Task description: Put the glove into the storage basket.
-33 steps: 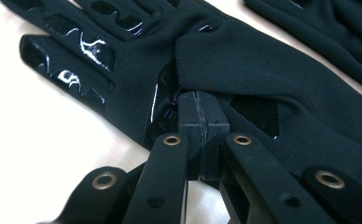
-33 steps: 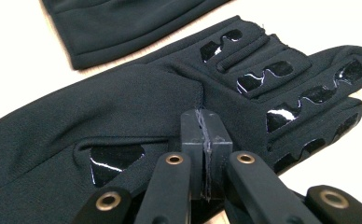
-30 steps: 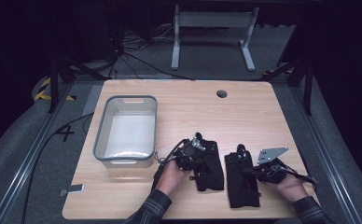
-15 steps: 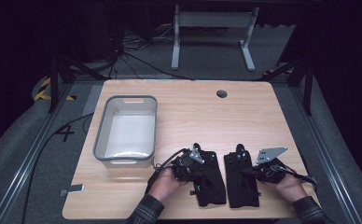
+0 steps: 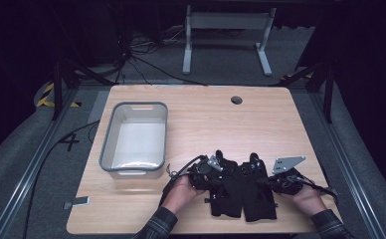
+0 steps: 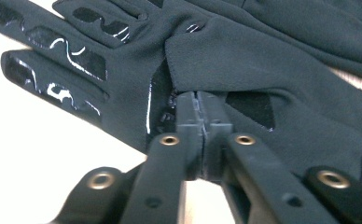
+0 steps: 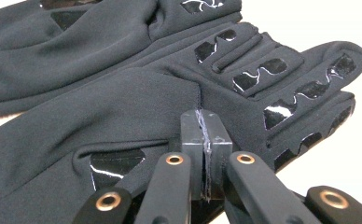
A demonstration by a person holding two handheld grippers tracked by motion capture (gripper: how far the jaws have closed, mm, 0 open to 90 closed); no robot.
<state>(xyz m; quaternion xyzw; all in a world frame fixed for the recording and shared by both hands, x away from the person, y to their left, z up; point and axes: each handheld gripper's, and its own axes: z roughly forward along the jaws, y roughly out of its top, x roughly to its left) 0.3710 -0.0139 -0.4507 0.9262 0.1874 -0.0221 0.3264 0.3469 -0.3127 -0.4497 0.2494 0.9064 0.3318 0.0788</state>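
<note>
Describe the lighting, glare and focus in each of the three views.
High view: lit pale wooden table, dark surroundings, slightly soft. Left gripper view: glare on the black fabric glove's glossy grip patches, overexposed table. Right gripper view: the same shiny patches, near jaws soft.

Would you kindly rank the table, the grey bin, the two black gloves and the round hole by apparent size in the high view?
1. table
2. grey bin
3. left glove and right glove: they look about alike, so no ranking between them
4. round hole
</note>
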